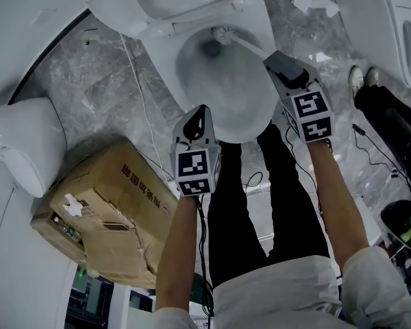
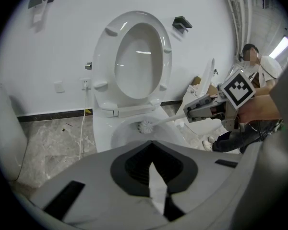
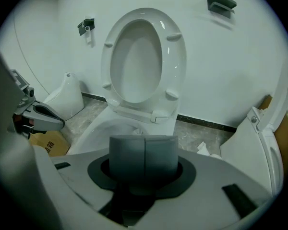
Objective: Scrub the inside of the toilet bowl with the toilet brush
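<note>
Angling steeply down, the right gripper (image 1: 271, 55) pinches a white plastic toilet brush (image 1: 234, 40), bristles pointing upper-left into the white ceramic toilet bowl (image 1: 226, 112).

The toilet bowl (image 1: 226, 94) is glossy white ceramic, smooth inside. Its raised seat (image 2: 137, 17) shines like hard plastic. At twelve o'clock in the bowl, the toilet brush (image 1: 222, 35) has a smooth white plastic handle and a bristly head. The floor (image 1: 96, 94) is polished grey veined stone. At seven o'clock, the cardboard box (image 1: 116, 211) is matt brown, creased and taped.
</note>
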Motion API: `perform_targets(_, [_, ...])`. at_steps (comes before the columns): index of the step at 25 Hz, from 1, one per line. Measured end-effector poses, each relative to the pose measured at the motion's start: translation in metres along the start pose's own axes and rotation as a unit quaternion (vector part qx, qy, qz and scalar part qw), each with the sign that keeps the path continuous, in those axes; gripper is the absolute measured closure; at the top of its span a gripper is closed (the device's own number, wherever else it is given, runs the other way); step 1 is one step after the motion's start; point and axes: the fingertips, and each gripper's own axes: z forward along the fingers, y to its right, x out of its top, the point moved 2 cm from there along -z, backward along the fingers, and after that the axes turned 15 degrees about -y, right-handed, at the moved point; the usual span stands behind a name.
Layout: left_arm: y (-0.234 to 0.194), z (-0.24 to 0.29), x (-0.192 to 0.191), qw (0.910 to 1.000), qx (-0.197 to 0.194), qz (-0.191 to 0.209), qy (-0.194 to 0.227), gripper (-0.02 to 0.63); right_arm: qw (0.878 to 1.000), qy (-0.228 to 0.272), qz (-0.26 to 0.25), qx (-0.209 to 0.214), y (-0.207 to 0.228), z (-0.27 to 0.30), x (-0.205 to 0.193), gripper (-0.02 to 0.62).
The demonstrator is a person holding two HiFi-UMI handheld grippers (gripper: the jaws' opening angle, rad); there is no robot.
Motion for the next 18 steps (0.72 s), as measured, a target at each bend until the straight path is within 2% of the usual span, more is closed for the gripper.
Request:
perform_targets(11, [0.019,-0.002,-0.004,0.9998,-0.002,0.020,0.006,0.586,0.999,-0.022,0.022,-0.025,0.028,-0.006,-0.044,0.426])
perform_targets(14, [0.027,-0.002,-0.006,0.9997,-0.005,0.022,0.007,0.587,0.999,-0.020,0.036,-0.019,0.032,-0.008,-0.054,0.426])
perform_targets(18, [0.038,-0.004,-0.011,0.9997,-0.005,0.022,0.007,0.586,0.999,-0.022,0.023,-0.021,0.032,-0.014,-0.063,0.426])
